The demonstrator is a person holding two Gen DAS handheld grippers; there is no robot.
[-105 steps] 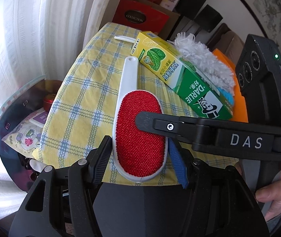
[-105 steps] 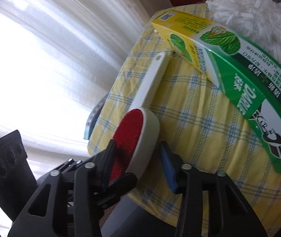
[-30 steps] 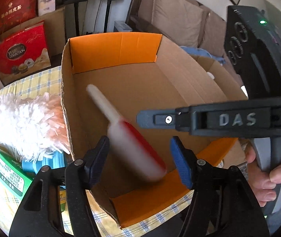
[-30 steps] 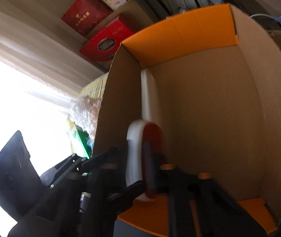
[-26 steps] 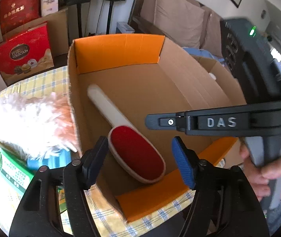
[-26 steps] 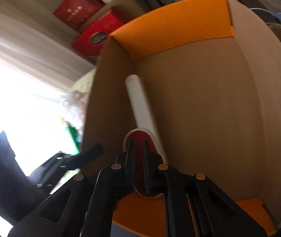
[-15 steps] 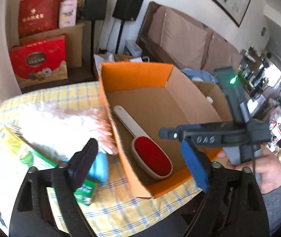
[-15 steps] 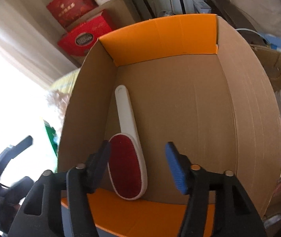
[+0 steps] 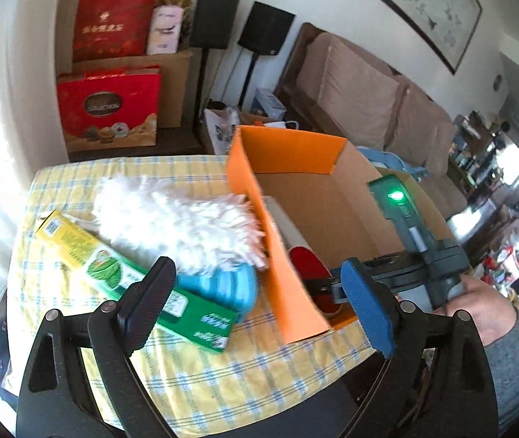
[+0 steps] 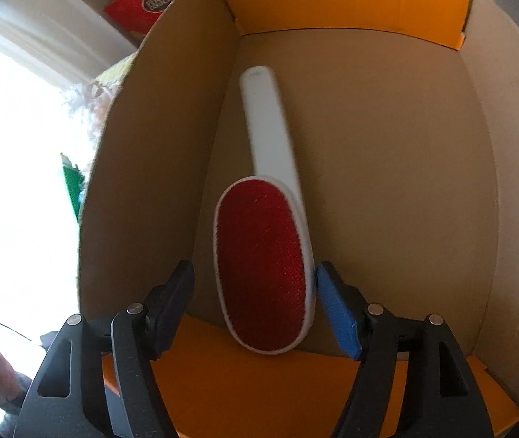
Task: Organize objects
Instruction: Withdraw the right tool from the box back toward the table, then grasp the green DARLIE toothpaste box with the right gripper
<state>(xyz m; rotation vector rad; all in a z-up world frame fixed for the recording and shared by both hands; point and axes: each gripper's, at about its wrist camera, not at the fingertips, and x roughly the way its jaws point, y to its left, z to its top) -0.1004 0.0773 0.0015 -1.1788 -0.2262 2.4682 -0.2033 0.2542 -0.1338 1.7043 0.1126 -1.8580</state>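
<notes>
A lint brush [image 10: 263, 266] with a red pad and white handle lies on the floor of the cardboard box [image 10: 387, 146], along its left wall. My right gripper [image 10: 254, 273] points down into the box; its jaws are opening and straddle the brush head, with the left pad clear of it. In the left wrist view, the brush [image 9: 305, 259] shows partly behind the box's orange flap [image 9: 277, 255]. My left gripper [image 9: 255, 281] hangs wide open and empty above the table, over a green and yellow toothpaste box [image 9: 131, 277] and a white duster [image 9: 179, 219].
The yellow checked tablecloth [image 9: 241, 376] ends close below the left gripper. A hand [image 9: 478, 303] holds the right gripper's handle [image 9: 416, 241] beside the box. Red gift boxes [image 9: 109, 109], two speakers [image 9: 215, 18] and a sofa [image 9: 361, 87] stand behind the table.
The brush was carried from the table into the box and let go. The right jaws went from shut to open around it. The left gripper drew back and up, away from the box.
</notes>
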